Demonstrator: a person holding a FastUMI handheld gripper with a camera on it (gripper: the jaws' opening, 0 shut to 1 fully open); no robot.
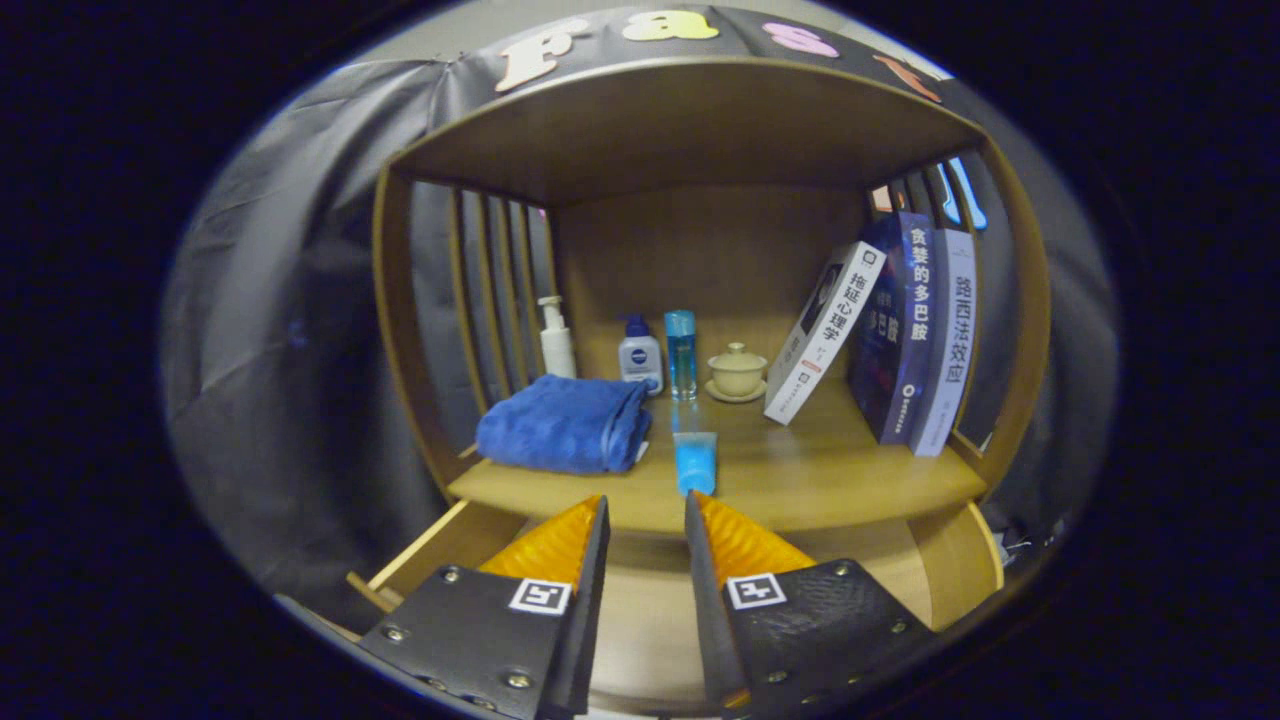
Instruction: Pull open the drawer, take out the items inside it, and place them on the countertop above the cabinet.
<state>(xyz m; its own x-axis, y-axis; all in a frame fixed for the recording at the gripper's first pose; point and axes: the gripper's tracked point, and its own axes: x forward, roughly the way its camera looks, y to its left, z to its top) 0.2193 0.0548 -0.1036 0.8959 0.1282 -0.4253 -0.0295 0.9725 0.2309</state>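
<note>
Two fingers of gripper (647, 520) parted a little, holding nothing, poised over pulled-open drawer (440, 545). Just ahead, blue tube (694, 461) lying on bench (830, 480), beside folded blue towel (563, 423). Farther back: pump bottle (556, 338), two small bottles, lidded cup (737, 370), leaning books (915, 330).

Tongs (646, 510) point fwd and level, both fingers (560, 545) in view side by side w/ a narrow gap between the tips — parted a little, nothing held betw. them. Each finger widens back toward its base plate, w/ a square marker on each plate — tips roughly even, neither ahead of the other.
</note>
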